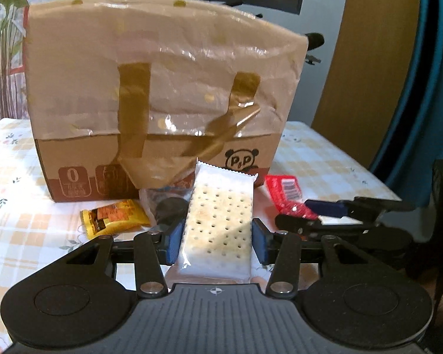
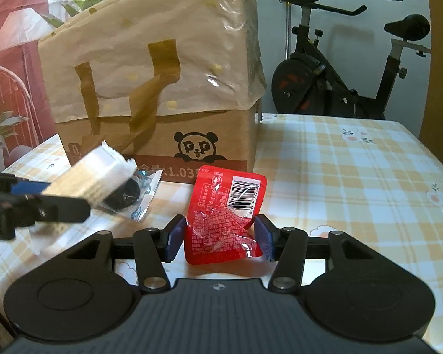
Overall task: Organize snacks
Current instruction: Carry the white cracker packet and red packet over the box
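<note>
The left gripper [image 1: 217,243] jaws clamp a cracker packet [image 1: 218,224] off the table [image 1: 29,177]. The right gripper [image 2: 219,237] jaws squeeze a red sachet [image 2: 224,218]. The cardboard box [image 2: 162,88] stands close ahead of both jaws; open table lies to their right.

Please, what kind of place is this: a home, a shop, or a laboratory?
Most likely a home, perhaps a dining or living room. The snacks lie on a table with a checked floral tablecloth, an exercise bike stands behind it, and a houseplant grows beside a cardboard box.
</note>
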A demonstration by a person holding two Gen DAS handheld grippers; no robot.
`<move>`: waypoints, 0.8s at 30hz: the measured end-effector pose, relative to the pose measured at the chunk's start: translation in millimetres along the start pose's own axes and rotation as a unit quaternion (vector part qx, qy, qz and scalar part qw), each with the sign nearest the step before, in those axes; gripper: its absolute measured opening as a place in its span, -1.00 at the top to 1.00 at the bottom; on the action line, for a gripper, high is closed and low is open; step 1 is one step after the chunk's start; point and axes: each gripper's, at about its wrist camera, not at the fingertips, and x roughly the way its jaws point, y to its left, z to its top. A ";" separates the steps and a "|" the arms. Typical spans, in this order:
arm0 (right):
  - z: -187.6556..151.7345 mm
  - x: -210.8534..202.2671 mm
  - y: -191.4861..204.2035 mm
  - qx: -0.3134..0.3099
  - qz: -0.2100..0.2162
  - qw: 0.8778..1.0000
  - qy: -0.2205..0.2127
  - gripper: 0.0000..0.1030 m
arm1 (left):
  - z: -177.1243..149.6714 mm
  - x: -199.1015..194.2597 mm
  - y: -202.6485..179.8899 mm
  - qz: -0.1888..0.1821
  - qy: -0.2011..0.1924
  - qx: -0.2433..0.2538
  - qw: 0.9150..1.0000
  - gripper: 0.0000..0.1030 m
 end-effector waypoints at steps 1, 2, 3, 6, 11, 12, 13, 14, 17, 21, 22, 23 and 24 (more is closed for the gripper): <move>-0.4 -0.5 1.8 -0.006 0.002 1.000 -0.001 -0.06 | 1.1 -5.1 0.3 -0.002 -0.005 0.000 1.000 0.02; -0.7 -1.1 4.1 -0.012 0.001 1.000 -0.002 -0.06 | 2.6 -7.5 -0.4 -0.004 -0.010 0.001 1.000 0.02; -0.9 -1.6 6.0 -0.018 -0.001 1.000 -0.003 -0.06 | 3.9 -12.6 -0.4 -0.006 -0.016 0.001 1.000 0.02; 0.0 -7.6 9.4 -0.027 -0.005 1.000 -0.011 -0.06 | 8.0 -27.8 -1.3 -0.011 -0.038 0.001 0.999 0.02; 9.7 -30.0 1.6 0.001 -0.002 0.999 -0.040 -0.06 | 25.2 -52.6 -1.1 -0.023 -0.080 0.003 0.996 0.02; 14.5 -35.1 -0.1 0.006 -0.001 0.999 -0.046 -0.06 | 32.9 -57.8 -0.9 -0.026 -0.092 0.004 0.995 0.02; 20.5 -40.6 -1.4 0.011 0.001 0.998 -0.055 -0.06 | 42.9 -62.9 -0.8 -0.028 -0.104 0.006 0.994 0.02; 29.0 -47.1 -2.2 0.012 0.003 0.998 -0.066 -0.06 | 52.1 -67.0 -0.7 -0.029 -0.116 0.010 0.993 0.02; 59.1 -64.1 0.7 0.000 0.010 0.994 -0.105 -0.06 | 84.0 -75.1 1.2 -0.028 -0.143 0.017 0.989 0.02; 105.0 -79.3 8.2 -0.024 0.032 0.987 -0.154 -0.06 | 132.0 -75.1 12.6 -0.026 -0.163 0.001 0.986 0.02; 116.6 -80.0 9.8 -0.030 0.037 0.986 -0.163 -0.06 | 143.3 -73.3 15.8 -0.025 -0.165 -0.006 0.986 0.02; 127.6 -80.0 12.4 -0.036 0.041 0.984 -0.171 -0.06 | 155.1 -70.5 19.3 -0.024 -0.168 -0.010 0.986 0.02; 140.2 -77.4 13.8 -0.040 0.045 0.982 -0.177 -0.06 | 165.6 -67.4 21.8 -0.020 -0.171 -0.011 0.985 0.02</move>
